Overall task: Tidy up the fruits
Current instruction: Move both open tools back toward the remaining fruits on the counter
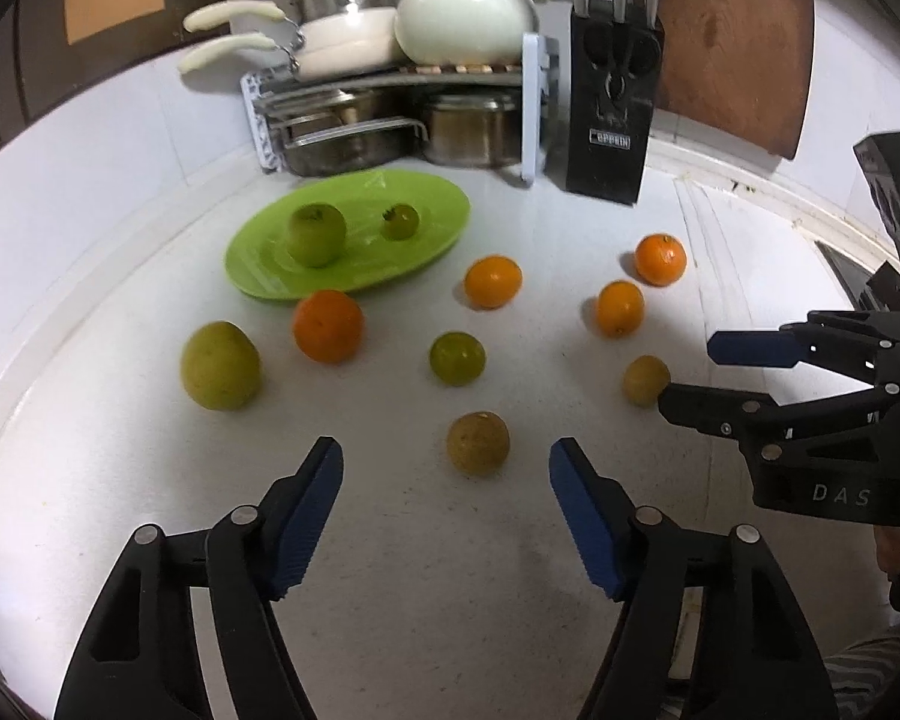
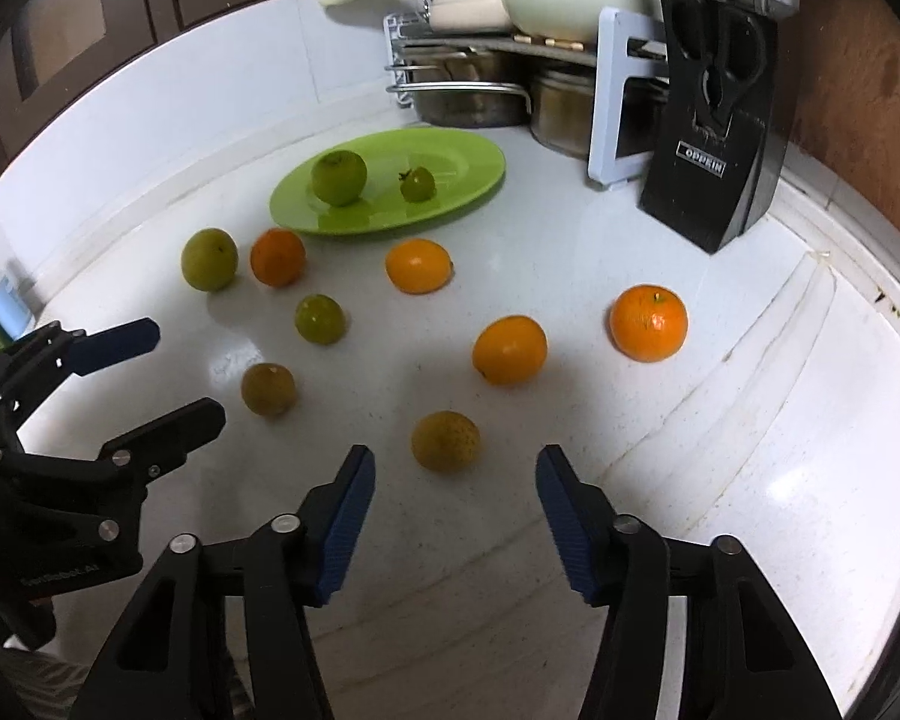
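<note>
A white stone countertop (image 1: 426,600) carries a flat lime-green plastic plate (image 1: 426,204) holding a green apple (image 1: 316,234) and a small green tomato (image 1: 400,221). Four oranges, among them a round bright orange (image 2: 648,321), and four greenish fruits lie scattered nearer. The left gripper (image 1: 446,501) hovers spread wide and empty just short of a brownish-green round fruit (image 1: 477,442); the right gripper (image 2: 455,507) gapes likewise near a speckled yellow-brown fruit (image 2: 445,440).

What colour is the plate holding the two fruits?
The plate is bright lime green; the right wrist view shows it best.
</note>
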`<act>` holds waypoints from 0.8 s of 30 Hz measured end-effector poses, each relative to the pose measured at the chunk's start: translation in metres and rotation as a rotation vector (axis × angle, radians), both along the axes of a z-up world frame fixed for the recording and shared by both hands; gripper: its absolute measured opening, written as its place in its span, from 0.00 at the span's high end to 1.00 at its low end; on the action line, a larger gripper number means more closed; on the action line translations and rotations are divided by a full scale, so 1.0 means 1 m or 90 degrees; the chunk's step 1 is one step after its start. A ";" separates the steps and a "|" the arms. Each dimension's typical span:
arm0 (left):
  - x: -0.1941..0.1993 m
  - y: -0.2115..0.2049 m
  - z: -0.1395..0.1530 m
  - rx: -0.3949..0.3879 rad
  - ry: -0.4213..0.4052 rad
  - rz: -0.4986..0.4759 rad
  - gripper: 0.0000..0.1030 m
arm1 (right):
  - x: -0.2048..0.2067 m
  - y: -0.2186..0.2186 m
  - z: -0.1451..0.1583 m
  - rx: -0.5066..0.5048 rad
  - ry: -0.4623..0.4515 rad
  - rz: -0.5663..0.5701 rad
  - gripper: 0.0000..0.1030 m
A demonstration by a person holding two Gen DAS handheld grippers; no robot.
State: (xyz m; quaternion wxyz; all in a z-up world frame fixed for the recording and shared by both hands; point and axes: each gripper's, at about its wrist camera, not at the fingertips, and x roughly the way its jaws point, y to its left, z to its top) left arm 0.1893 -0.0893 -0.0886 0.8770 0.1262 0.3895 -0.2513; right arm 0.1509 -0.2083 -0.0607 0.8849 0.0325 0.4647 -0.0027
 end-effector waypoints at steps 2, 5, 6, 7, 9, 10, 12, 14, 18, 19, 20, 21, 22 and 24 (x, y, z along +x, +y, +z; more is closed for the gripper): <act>0.002 -0.004 -0.004 0.002 0.009 -0.006 0.40 | 0.002 0.000 -0.003 0.006 0.004 0.003 0.51; 0.008 -0.010 -0.008 0.002 0.022 -0.012 0.47 | 0.007 0.000 -0.006 0.015 0.007 0.007 0.55; 0.009 -0.011 -0.009 0.001 0.025 -0.013 0.48 | 0.008 -0.001 -0.007 0.020 0.008 0.010 0.57; 0.010 -0.012 -0.010 0.000 0.028 -0.016 0.49 | 0.010 -0.001 -0.007 0.022 0.009 0.011 0.58; 0.013 -0.014 -0.012 -0.001 0.037 -0.020 0.53 | 0.012 0.000 -0.009 0.027 0.009 0.016 0.60; 0.014 -0.016 -0.013 -0.002 0.042 -0.023 0.55 | 0.013 0.000 -0.010 0.029 0.011 0.016 0.60; 0.017 -0.017 -0.015 -0.003 0.049 -0.026 0.58 | 0.014 0.000 -0.010 0.030 0.012 0.019 0.62; 0.019 -0.019 -0.016 -0.003 0.053 -0.028 0.60 | 0.016 0.001 -0.012 0.028 0.015 0.021 0.64; 0.021 -0.021 -0.020 -0.001 0.066 -0.031 0.66 | 0.019 0.001 -0.016 0.031 0.021 0.023 0.67; 0.021 -0.021 -0.021 -0.002 0.069 -0.030 0.68 | 0.019 0.001 -0.016 0.031 0.022 0.023 0.68; 0.022 -0.021 -0.021 -0.001 0.072 -0.029 0.70 | 0.020 0.002 -0.017 0.030 0.023 0.023 0.69; 0.022 -0.020 -0.022 -0.001 0.072 -0.028 0.71 | 0.020 0.002 -0.017 0.031 0.024 0.024 0.70; 0.022 -0.021 -0.022 -0.001 0.072 -0.027 0.73 | 0.020 0.003 -0.017 0.030 0.024 0.025 0.70; 0.023 -0.020 -0.021 -0.003 0.073 -0.026 0.73 | 0.021 0.004 -0.017 0.028 0.024 0.026 0.71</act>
